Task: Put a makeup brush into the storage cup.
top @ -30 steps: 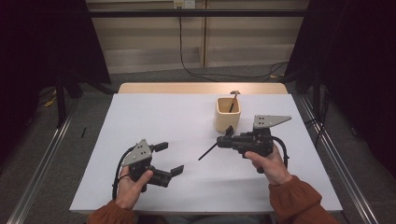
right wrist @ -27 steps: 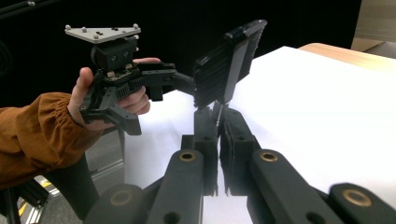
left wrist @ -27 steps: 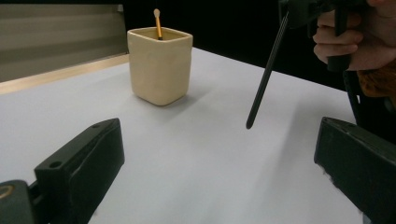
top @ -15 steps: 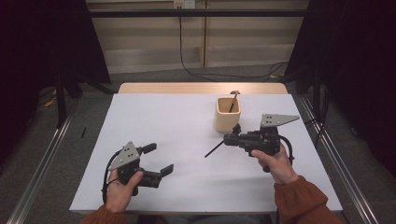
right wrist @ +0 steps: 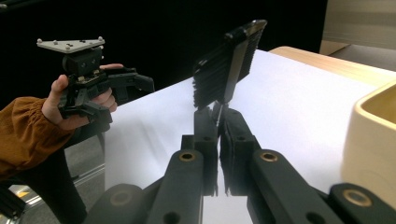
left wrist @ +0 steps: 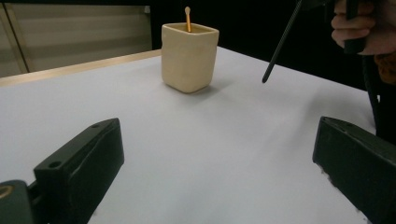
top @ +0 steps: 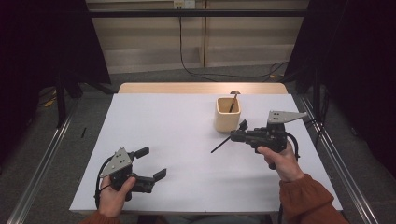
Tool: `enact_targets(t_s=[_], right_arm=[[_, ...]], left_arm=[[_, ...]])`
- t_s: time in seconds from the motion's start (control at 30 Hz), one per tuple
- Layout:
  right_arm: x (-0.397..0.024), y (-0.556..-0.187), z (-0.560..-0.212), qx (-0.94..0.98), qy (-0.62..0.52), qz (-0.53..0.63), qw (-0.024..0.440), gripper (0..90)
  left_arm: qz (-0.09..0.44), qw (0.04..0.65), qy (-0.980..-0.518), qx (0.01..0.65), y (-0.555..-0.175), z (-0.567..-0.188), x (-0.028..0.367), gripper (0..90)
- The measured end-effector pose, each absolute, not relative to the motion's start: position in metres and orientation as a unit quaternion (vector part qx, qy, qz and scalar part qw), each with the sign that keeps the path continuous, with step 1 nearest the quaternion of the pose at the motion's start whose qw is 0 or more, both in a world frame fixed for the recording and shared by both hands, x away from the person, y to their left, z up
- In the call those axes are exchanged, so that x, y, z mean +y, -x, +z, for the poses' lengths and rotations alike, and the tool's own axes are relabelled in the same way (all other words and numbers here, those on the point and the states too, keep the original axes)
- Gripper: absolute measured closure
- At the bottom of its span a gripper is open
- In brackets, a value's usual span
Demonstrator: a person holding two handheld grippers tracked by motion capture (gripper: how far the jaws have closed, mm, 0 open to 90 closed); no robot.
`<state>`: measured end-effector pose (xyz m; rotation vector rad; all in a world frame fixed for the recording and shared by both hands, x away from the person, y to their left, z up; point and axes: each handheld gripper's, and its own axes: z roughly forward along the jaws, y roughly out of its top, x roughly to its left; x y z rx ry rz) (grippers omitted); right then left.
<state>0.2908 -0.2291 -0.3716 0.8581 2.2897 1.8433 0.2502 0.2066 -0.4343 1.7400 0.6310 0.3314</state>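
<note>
high view, your right gripper (top: 242, 132): held above the white table (top: 177, 140), just in front of the cream cup (top: 228, 114). its jaws are pinched together on a thin black brush (top: 224, 141), whose handle slants down and away to the left.
high view, cup: stands toward the far right of the table, with a thin stick (top: 232, 101) leaning inside it.
high view, your left gripper (top: 150, 163): low near the table's near left edge, jaws spread wide with nothing between them, well apart from the cup.
left gripper view, jaws: two black jaws stand far apart over bare white table.
left gripper view, cup (left wrist: 189, 57): ahead, upright, the stick (left wrist: 187, 18) poking above its rim. the brush's black handle (left wrist: 281, 42) hangs in the air to its right.
right gripper view, jaws: closed tight, clamping the brush (right wrist: 229, 65), bristle head pointing up.
right gripper view, cup (right wrist: 371, 140): its cream wall sits at the right edge.
right gripper view, your left gripper (right wrist: 135, 86): farther off at left, in your hand.
</note>
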Motion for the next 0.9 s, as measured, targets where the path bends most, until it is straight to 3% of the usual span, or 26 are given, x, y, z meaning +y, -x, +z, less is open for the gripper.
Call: enact_targets(t_s=[0.9], right_arm=[[-0.258,-0.31,-0.339,0.75,-0.306,0.578,0.103,85.4]], left_arm=[[0.15,0.586,-0.746,0.278,-0.245,-0.437,0.212,2.1]])
